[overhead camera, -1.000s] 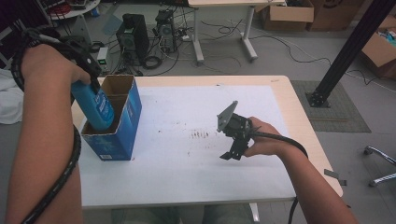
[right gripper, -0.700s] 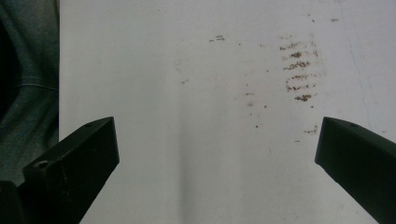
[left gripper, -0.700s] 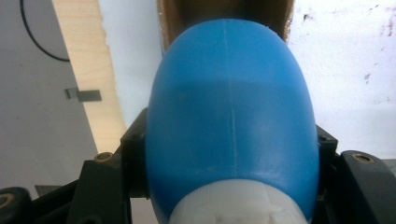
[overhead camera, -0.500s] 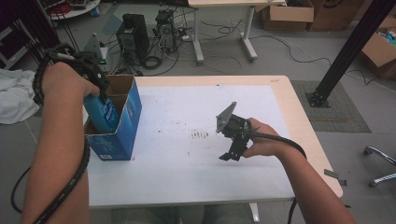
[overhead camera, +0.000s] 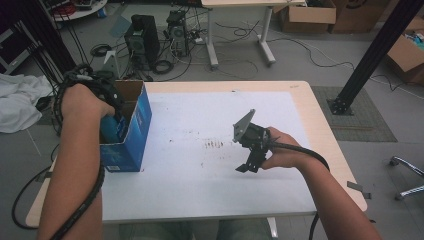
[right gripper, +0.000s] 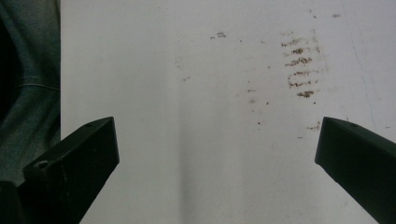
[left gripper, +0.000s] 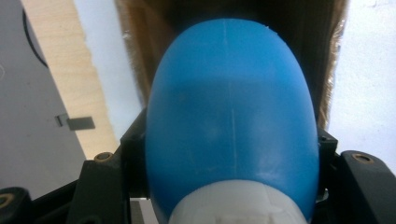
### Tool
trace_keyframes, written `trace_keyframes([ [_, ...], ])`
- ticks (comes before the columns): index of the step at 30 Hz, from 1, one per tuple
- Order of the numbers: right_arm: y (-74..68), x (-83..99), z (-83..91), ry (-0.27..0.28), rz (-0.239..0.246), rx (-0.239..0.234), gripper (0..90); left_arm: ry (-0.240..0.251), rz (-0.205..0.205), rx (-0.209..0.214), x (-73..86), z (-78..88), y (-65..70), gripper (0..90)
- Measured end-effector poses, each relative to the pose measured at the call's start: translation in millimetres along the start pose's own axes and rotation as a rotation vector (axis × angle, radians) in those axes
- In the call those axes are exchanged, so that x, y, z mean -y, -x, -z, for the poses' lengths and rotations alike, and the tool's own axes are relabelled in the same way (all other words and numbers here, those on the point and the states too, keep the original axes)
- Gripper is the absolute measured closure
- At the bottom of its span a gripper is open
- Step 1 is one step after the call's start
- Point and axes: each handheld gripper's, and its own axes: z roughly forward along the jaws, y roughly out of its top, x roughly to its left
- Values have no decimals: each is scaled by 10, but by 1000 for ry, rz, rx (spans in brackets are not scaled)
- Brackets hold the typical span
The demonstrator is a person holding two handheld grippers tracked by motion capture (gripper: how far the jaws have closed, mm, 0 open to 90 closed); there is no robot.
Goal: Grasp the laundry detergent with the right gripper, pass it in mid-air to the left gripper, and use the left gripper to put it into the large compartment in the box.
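**Blue bottle held in the box, right hand idle**

On my left gripper [left gripper: 229, 186] the fingers [left gripper: 100, 186] were clamped on a blue bottle [left gripper: 229, 116], pressing its flanks from both sides just above the white cap [left gripper: 233, 205], which sat low between them. The bottle's rounded end pointed away from the camera into brown cardboard.

From the high view I saw where that was: the left hand [overhead camera: 82, 100] was over the open top of a blue cardboard box [overhead camera: 127, 135] at the left edge of the worktop [overhead camera: 200, 190], with a sliver of the bottle [overhead camera: 109, 131] visible inside it. The gripper itself was mostly hidden there by hand and cable.

My right gripper [right gripper: 215, 163] had its fingers [right gripper: 74, 163] spread wide with nothing between them, looking down on bare white worktop [right gripper: 187, 93] marked with brown smudges [right gripper: 299, 65]. In the high view it [overhead camera: 247, 167] hovered right of centre, well apart from the box.
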Motion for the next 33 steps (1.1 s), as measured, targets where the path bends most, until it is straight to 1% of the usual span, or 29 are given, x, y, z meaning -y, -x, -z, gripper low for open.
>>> trace_keyframes([
  [1,1,4,-3,1,0,-1,0,2,3,8,-3,-36,1,386],
  [3,1,11,-12,2,-2,-2,0,-2,-4,18,-11,-86,1,386],
  [8,-4,19,-21,3,-3,-3,0,-10,-19,1,-38,-196,15,386],
  [9,-5,20,-21,4,-5,-4,0,-3,-12,2,-38,-224,16,386],
  [10,-6,22,-21,3,-4,-5,0,-9,-11,3,-44,-244,15,386],
  [13,-4,28,-24,0,-5,-6,0,-8,-15,6,-55,-308,12,386],
  [18,4,23,-37,2,-6,-8,0,-5,-19,5,-73,-367,18,386],
  [21,3,16,-51,2,-5,-11,0,-4,-24,-4,-78,-414,9,386],
  [22,4,14,-55,3,-5,-11,0,-5,-21,0,-77,-428,8,386],
  [24,6,11,-56,1,-6,-12,0,-8,-31,0,-77,-468,6,386],
  [25,8,9,-56,3,-5,-12,0,9,-26,2,-70,-467,3,386],
  [30,10,2,-64,4,-4,-14,0,10,-24,5,-60,-468,0,386],
  [31,11,0,-65,5,-3,-14,0,23,-9,7,-56,-474,0,386],
  [33,13,-7,-66,4,-4,-15,0,28,14,19,-51,-473,-17,385],
])
